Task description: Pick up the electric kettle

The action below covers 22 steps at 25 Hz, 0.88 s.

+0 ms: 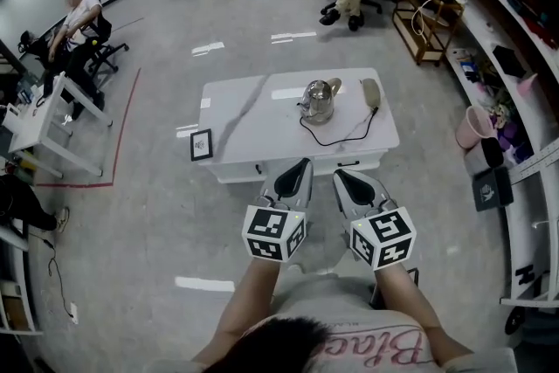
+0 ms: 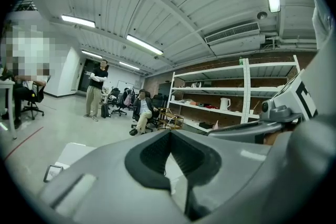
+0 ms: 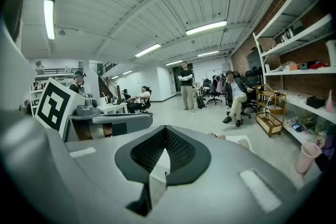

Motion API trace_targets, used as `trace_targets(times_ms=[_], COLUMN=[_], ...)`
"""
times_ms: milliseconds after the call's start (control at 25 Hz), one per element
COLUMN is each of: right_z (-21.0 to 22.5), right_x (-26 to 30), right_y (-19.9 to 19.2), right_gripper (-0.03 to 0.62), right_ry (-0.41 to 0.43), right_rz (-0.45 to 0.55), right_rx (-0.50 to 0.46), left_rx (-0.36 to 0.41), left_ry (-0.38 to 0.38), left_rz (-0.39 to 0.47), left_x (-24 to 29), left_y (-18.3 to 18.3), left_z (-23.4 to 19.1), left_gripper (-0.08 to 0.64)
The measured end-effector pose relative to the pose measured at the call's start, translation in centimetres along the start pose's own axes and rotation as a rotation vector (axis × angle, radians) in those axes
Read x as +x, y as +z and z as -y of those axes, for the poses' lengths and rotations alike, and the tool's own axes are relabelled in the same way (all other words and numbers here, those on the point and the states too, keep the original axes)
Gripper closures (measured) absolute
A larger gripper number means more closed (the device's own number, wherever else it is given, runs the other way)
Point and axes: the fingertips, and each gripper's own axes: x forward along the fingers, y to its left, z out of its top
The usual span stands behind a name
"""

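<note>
Though well apart from kettle [image 1: 320, 103], pink "Blac" on shirt [image 1: 345, 321].

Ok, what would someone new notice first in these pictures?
The left gripper and right gripper, shut and empty, with marker cubes, sit bottom centre in the head view. Beyond them a shiny steel kettle sits on a white table, its black cord looping toward the near edge.

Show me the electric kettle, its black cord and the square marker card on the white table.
electric kettle [image 1: 318, 103]: head view, steel body.
black cord [image 1: 327, 143]: head view, mid loop.
marker card [image 1: 202, 144]: head view, its middle.
</note>
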Motion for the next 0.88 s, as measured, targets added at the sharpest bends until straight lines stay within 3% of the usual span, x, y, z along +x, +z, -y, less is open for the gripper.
trace_targets(times_ms=[520, 880], right_z=[13.3, 19.1], right_x=[-0.9, -0.8], right_y=[1.4, 1.3], right_gripper=[0.569, 0.569], right_ry=[0.160, 0.305], right_rz=[-0.038, -0.072], right_rx=[0.015, -0.002], left_rx=[-0.050, -0.096], left_ry=[0.166, 0.324], left_rz=[0.018, 0.046], left_x=[10.8, 14.4], left_y=[0.3, -1.3], left_z=[5.5, 8.2], left_gripper=[0.558, 0.558])
